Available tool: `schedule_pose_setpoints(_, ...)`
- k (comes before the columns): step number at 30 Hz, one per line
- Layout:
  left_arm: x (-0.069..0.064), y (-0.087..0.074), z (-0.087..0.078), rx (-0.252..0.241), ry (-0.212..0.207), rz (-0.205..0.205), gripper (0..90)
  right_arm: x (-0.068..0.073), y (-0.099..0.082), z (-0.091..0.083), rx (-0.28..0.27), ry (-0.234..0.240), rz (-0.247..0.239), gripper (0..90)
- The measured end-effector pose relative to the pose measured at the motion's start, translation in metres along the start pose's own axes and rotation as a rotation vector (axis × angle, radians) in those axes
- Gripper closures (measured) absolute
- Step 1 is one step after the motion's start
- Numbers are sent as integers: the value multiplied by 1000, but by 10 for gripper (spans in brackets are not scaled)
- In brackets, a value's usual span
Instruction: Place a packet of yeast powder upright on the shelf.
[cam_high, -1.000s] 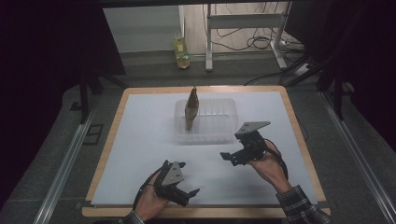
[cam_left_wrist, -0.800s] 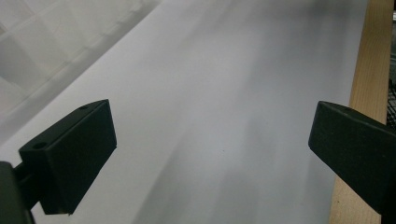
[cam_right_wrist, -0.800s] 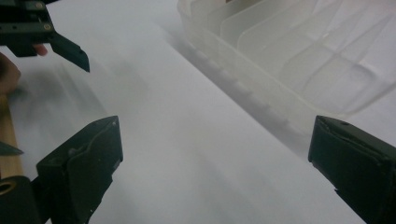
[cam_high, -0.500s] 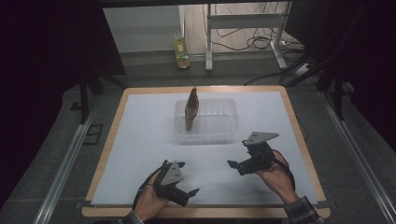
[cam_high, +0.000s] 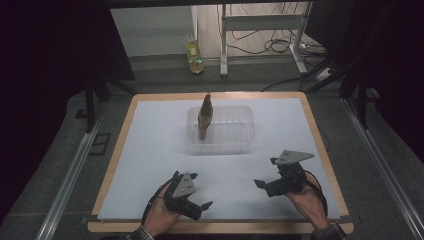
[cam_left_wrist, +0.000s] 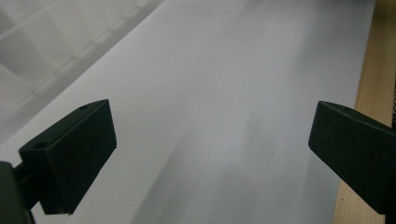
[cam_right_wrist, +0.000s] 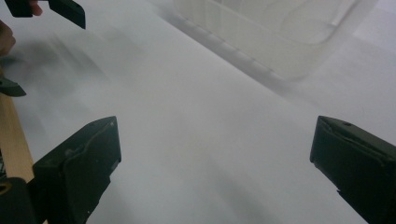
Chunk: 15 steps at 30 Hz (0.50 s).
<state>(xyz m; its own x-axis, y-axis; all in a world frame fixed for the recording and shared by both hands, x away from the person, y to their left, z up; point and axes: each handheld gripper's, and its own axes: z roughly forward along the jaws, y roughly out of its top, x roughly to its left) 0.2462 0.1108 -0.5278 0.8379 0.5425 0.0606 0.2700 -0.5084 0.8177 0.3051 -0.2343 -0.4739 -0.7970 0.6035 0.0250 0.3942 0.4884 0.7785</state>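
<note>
You held both grippers low over the smooth white sheet on the wooden-edged bench (cam_high: 118, 165), the left gripper (cam_high: 200, 207) and right gripper (cam_high: 263, 186) each with blocky black fingers spread wide and empty. The brown, tapered bottle (cam_high: 205, 117) stood upright in the clear, ribbed plastic tray (cam_high: 235, 141), well apart from both.

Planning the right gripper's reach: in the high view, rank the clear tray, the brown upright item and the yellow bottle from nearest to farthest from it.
From the right gripper:
1. Clear tray, mid-table.
2. Brown upright item, at the tray's left end.
3. Yellow bottle, on the floor beyond the table.
</note>
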Motion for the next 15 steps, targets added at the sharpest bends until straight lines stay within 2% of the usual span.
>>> schedule_pose_setpoints(10, 0, -1, 1, 17, 11, 8, 8, -2, -25, -17, 9, -42, 16, 9)
schedule_pose_setpoints(15, 0, -1, 2, 24, 15, 13, 8, -2, -43, -22, 54, -86, 14, 9)
